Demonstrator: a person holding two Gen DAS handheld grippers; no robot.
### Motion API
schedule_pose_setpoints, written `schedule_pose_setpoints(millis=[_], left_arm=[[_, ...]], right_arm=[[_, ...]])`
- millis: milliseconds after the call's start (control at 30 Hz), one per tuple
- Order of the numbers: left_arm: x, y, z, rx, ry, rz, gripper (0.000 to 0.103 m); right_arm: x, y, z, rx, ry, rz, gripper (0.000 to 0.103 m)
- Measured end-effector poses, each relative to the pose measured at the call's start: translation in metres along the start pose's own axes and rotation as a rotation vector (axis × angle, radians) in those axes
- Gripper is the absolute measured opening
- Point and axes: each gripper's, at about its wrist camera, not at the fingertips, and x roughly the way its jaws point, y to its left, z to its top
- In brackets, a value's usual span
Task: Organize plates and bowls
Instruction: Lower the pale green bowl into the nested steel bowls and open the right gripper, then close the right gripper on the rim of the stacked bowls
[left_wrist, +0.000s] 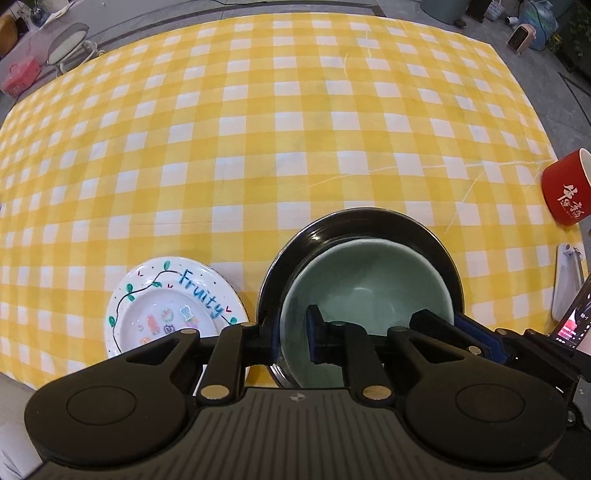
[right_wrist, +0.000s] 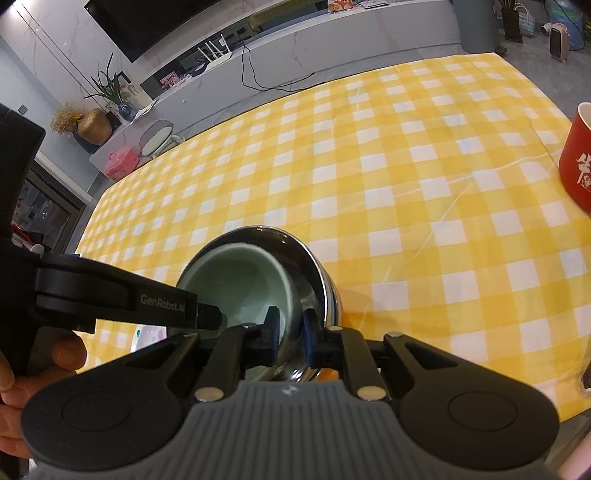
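Observation:
A pale green bowl sits inside a steel bowl near the front edge of the table. My left gripper straddles both rims on the left side, one blue pad inside the green bowl, and a gap shows beside that pad. On the opposite side my right gripper straddles the rims the same way, with its pads slightly apart from them. A white plate lettered "Fruity" lies flat just left of the steel bowl.
Yellow checked cloth covers the table. A red cup stands at the right edge. A white object and a lit phone screen are at the near right. A hand holds the left gripper.

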Motion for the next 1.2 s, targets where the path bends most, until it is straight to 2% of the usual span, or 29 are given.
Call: schedule_pose_setpoints(millis=[167, 367, 400, 433, 533, 567, 633, 700, 767, 900, 1067, 1200], left_arm=[[-0.005, 0.004, 0.002, -0.005, -0.009, -0.020, 0.016], [-0.016, 0.008, 0.001, -0.004, -0.047, -0.078, 0.016], [-0.018, 0.008, 0.000, 0.001, -0.063, -0.083, 0.016], [-0.021, 0.008, -0.001, 0.012, -0.083, -0.083, 0.019], [-0.031, 0.008, -0.008, 0.056, -0.166, -0.099, 0.032], [-0.035, 0.008, -0.011, 0.064, -0.200, -0.110, 0.034], [-0.042, 0.012, -0.016, 0.078, -0.281, -0.132, 0.045], [-0.047, 0.016, -0.024, 0.072, -0.369, -0.127, 0.054], [-0.047, 0.020, -0.030, 0.051, -0.421, -0.131, 0.059], [-0.036, 0.029, -0.041, -0.028, -0.449, -0.155, 0.065], [-0.021, 0.038, -0.053, -0.109, -0.462, -0.187, 0.067], [-0.008, 0.056, -0.060, -0.193, -0.424, -0.250, 0.070]], right_arm=[[-0.009, -0.001, 0.001, 0.002, -0.034, 0.003, 0.016], [-0.022, -0.004, 0.003, -0.003, -0.100, 0.025, 0.020], [-0.025, -0.003, 0.003, -0.017, -0.119, 0.021, 0.024], [-0.028, -0.001, 0.003, -0.035, -0.142, 0.009, 0.031], [-0.033, 0.004, 0.001, -0.070, -0.194, -0.015, 0.040], [-0.033, 0.004, 0.001, -0.065, -0.197, -0.012, 0.042], [-0.030, 0.001, 0.002, -0.039, -0.193, -0.004, 0.045], [-0.024, -0.002, 0.002, -0.011, -0.180, -0.021, 0.048], [-0.020, -0.006, 0.003, 0.007, -0.165, -0.047, 0.050], [-0.012, -0.014, 0.002, 0.069, -0.136, -0.040, 0.057], [-0.002, -0.021, -0.004, 0.129, -0.104, -0.029, 0.058], [0.007, -0.027, -0.012, 0.179, -0.070, -0.007, 0.059]])
